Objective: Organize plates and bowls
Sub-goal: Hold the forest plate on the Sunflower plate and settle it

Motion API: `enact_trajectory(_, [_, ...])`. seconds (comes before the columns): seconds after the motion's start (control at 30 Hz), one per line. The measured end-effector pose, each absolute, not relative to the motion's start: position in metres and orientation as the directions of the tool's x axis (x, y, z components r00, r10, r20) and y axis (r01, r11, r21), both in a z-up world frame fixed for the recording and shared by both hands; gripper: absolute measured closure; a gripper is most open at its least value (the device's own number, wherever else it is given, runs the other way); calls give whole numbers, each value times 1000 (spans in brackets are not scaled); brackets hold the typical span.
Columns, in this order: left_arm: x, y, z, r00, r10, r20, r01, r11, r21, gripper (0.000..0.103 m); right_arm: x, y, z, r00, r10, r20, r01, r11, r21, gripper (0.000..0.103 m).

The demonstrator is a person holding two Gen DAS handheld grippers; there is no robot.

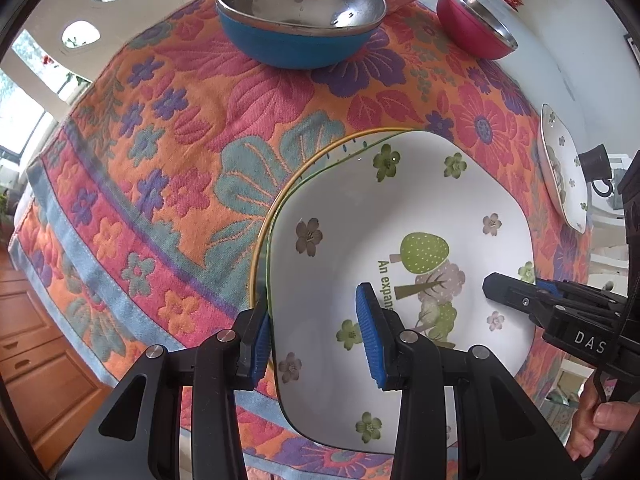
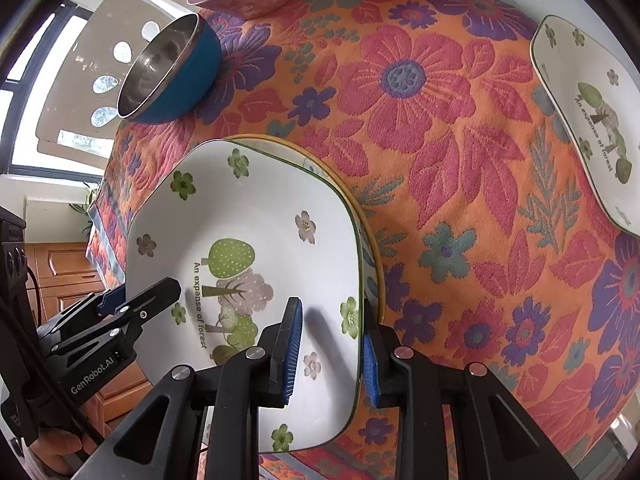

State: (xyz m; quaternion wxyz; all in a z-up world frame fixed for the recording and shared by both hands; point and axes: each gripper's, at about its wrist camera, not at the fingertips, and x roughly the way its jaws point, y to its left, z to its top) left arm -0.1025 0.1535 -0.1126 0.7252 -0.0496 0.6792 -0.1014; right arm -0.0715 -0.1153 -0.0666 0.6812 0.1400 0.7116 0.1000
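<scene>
Floral tablecloth: stacked plates, empty bowls.

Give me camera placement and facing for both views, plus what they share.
Left wrist: sits on the left gripper, looking along its fingers over the tree-print plate toward the blue bowl; the right gripper and a hand show at its right edge.
Right wrist: sits on the right gripper, looking over the same plate toward a second tree-print plate; the left gripper and a hand show at lower left.
Shared: the tree-print plate, each gripper straddling an opposite rim, the blue bowl, the floral tablecloth.
</scene>
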Motion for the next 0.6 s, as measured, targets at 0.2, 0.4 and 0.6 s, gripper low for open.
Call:
enact_trajectory(0.2, [-101,155,-114,38,-228,-973,85,971,-225,68,-70,-119,-68,-39,361,-932,81,931,357,76])
enact_trajectory(0.4, [-99,153,-115,2,-222,-975,73,972,-221,68,-71,-121,-68,-46,373,-927,95,925,367,76])
enact_trajectory(0.6, [-96,154,-115,-14,-218,-976,76,973,-218,68,-71,-123,-68,-51,384,-922,108,920,378,76])
